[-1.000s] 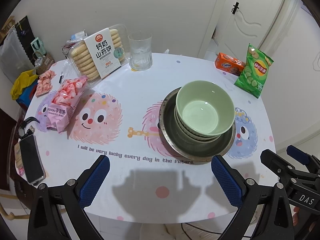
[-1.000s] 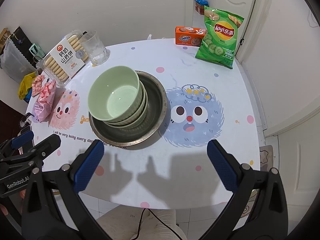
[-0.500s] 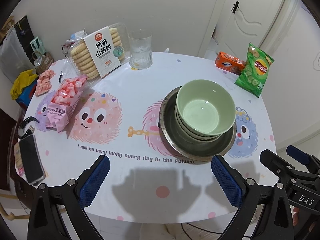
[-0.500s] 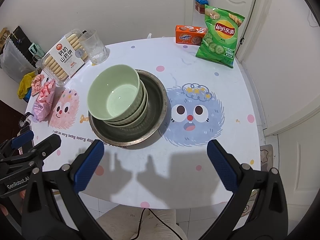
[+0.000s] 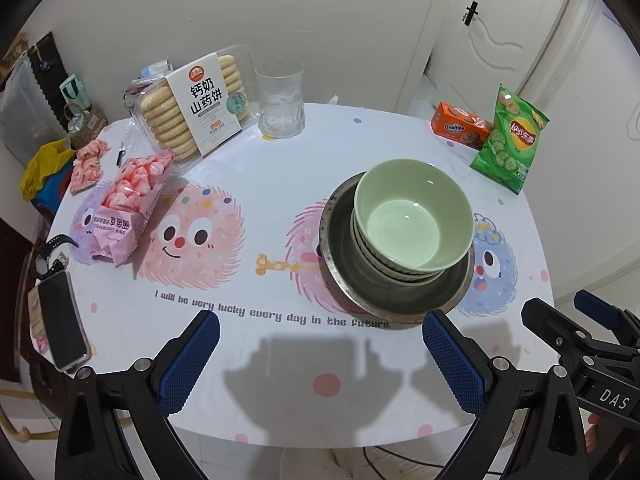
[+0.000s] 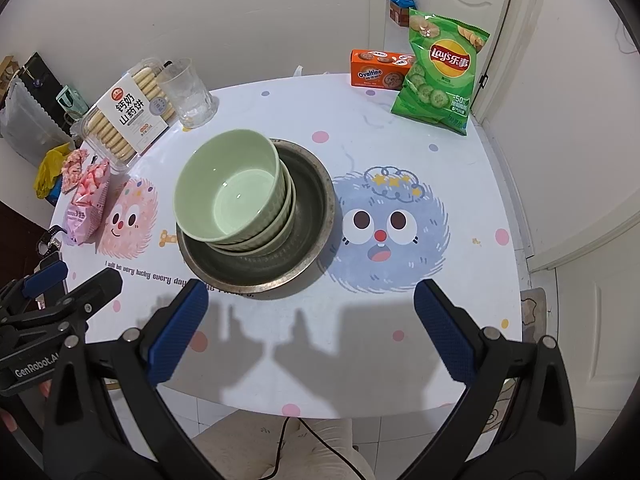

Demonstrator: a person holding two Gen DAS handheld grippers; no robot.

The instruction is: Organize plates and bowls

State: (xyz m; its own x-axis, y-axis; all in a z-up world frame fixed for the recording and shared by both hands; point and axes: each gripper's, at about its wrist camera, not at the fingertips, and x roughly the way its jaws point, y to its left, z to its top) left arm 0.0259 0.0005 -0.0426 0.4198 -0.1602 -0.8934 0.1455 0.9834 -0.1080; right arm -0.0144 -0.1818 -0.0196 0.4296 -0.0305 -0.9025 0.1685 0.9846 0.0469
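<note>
While both tools hung over the near edge: nothing was clamped in either.
Left hand-held gripper (image 5: 320,364): jaws spread wide, empty, blue pads (image 5: 190,360) level above the near tabletop, left of the dish.
Right hand-held gripper (image 6: 310,330): jaws likewise wide apart and empty, held beside the left one, pointing toward the far side.
Green bowls (image 6: 230,190): nested in a stack, upright, sitting in the left part of the metal dish (image 6: 308,216).
Metal dish: rested flat near the middle of the tabletop (image 6: 460,184), just beyond both sets of fingertips.
Tabletop: white, rounded, printed with fuzzy cartoon faces and a line of text.
Far left: biscuit pack (image 5: 196,106), clear glass (image 5: 280,100) beside it.
Left: pink snack bag (image 5: 124,210), phone (image 5: 62,320) at the near-left edge.
Far right: orange box (image 6: 378,68), green crisps bag (image 6: 440,72) touching it.
Room: white walls, white door (image 5: 500,36) at far right, tiled floor below.
</note>
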